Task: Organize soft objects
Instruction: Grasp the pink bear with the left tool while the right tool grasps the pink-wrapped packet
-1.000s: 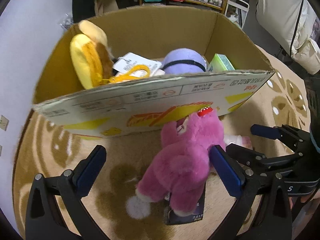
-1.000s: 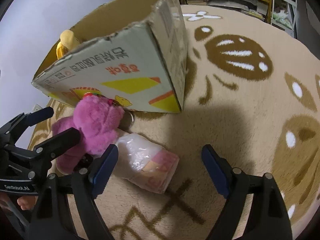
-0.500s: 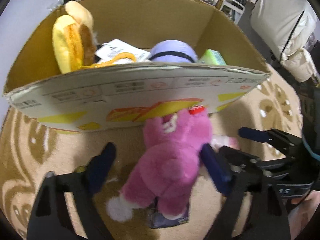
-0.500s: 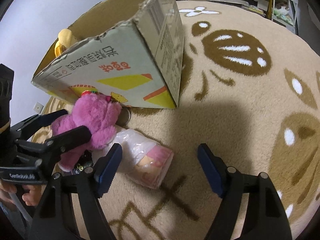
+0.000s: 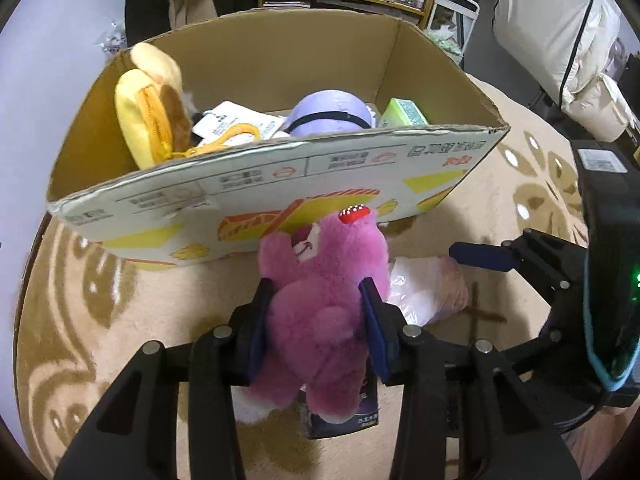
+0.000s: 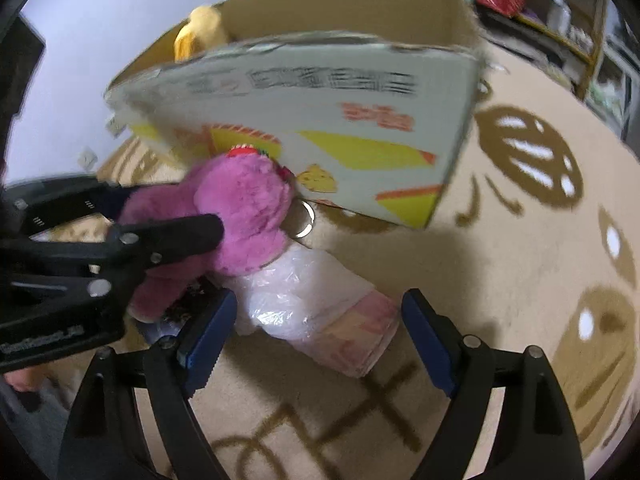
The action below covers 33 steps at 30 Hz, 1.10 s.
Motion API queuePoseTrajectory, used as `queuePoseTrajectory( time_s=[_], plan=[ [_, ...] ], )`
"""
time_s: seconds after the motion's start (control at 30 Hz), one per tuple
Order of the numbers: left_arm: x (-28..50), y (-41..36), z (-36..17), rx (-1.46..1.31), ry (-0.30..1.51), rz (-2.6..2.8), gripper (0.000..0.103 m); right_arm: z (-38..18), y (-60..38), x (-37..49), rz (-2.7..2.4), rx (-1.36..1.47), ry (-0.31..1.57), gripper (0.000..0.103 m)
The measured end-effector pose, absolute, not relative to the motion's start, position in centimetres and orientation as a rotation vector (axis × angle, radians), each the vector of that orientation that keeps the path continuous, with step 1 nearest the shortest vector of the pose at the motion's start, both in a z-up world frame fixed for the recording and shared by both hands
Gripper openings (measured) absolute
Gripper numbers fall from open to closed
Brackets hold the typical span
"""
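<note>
A pink plush bear (image 5: 320,280) lies on the rug against the front wall of a cardboard box (image 5: 280,184). My left gripper (image 5: 316,286) has its jaws closing on the bear's body, and both blue pads press into the fur. In the right wrist view the bear (image 6: 240,208) sits left of centre with a metal ring at its head. A soft pack in clear plastic wrap (image 6: 320,312) lies just right of the bear. My right gripper (image 6: 320,300) hangs over the pack, jaws opening, one pad on either side without touching it.
The box holds a yellow plush (image 5: 148,120), a lilac round plush (image 5: 328,112), a green carton (image 5: 404,112) and paper tags. A dark card (image 5: 344,416) lies under the bear. Beige patterned rug (image 6: 520,240) stretches to the right; shelves and white bedding stand behind.
My left jaws went from wide open to closed on the pink bear. My right gripper rolled, shifted sideways over the wrapped pack, and its jaws spread a little wider.
</note>
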<state>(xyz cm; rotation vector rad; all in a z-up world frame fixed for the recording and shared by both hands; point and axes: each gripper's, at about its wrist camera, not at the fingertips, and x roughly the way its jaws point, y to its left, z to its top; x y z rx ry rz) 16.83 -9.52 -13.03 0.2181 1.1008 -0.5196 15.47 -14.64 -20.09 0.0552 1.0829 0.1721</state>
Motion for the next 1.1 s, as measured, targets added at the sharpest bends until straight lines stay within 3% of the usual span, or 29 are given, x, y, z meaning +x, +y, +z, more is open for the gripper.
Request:
queuePoseTrajectory(
  time_s=[0.37, 0.93, 1.1],
  plan=[
    [16.8, -7.8, -12.0, 0.22, 1.081, -0.442, 0.04, -19.2, -12.6, 17.3, 0.177, -0.068, 0.988, 0.091],
    [16.4, -4.4, -10.7, 0.18, 1.046, -0.324, 0.04, -17.9, -12.5, 17.9, 0.313, 0.02, 0.948, 0.091],
    [16.1, -4.0, -10.4, 0.172, 1.041, -0.313, 0.04, -19.5, -11.4, 18.8, 0.359, 0.004, 0.977, 0.086]
  ],
)
